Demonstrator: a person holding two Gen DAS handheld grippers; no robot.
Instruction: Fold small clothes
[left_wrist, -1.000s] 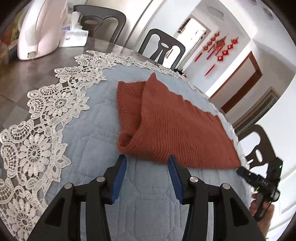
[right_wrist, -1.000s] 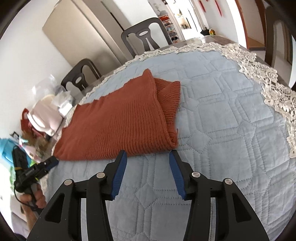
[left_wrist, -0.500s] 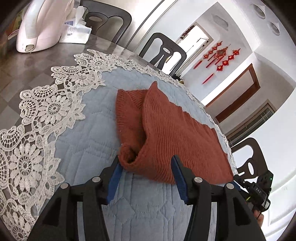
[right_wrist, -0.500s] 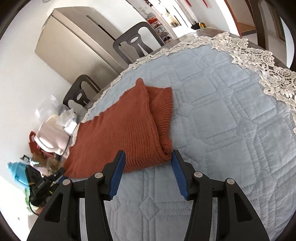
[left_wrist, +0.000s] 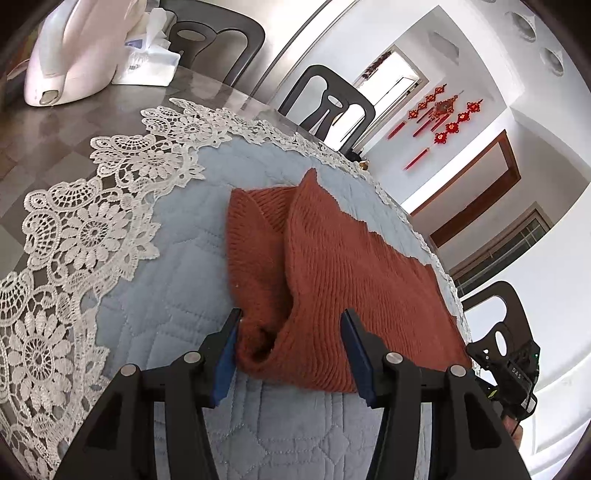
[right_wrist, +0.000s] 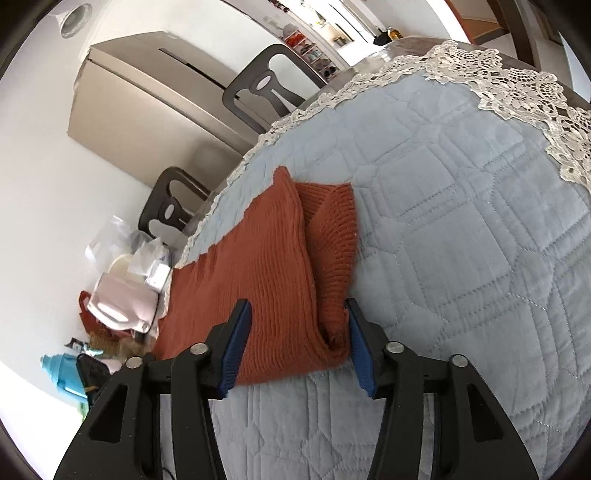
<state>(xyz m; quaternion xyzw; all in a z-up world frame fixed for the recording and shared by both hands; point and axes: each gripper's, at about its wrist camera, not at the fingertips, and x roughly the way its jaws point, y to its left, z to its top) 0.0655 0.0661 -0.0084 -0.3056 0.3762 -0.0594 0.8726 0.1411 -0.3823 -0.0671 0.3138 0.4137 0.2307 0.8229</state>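
A rust-orange knitted garment (left_wrist: 332, 280) lies folded into a long strip on a light blue quilted cloth (left_wrist: 177, 295). My left gripper (left_wrist: 291, 332) is open, its blue-padded jaws standing on either side of the garment's near left corner. In the right wrist view the same garment (right_wrist: 273, 273) shows from its other end. My right gripper (right_wrist: 297, 332) is open, its jaws straddling the garment's near right corner. Neither gripper is closed on the cloth.
White lace edging (left_wrist: 74, 236) borders the quilted cloth on a dark table. A white appliance (left_wrist: 70, 55) and a tissue pack (left_wrist: 147, 62) stand at the far left. Dark chairs (left_wrist: 325, 107) ring the table. Clutter and a blue bottle (right_wrist: 66, 373) lie beyond the table's left end.
Both grippers have moved forward and down, from short of the garment's near edge to having its two near corners between their open jaws.
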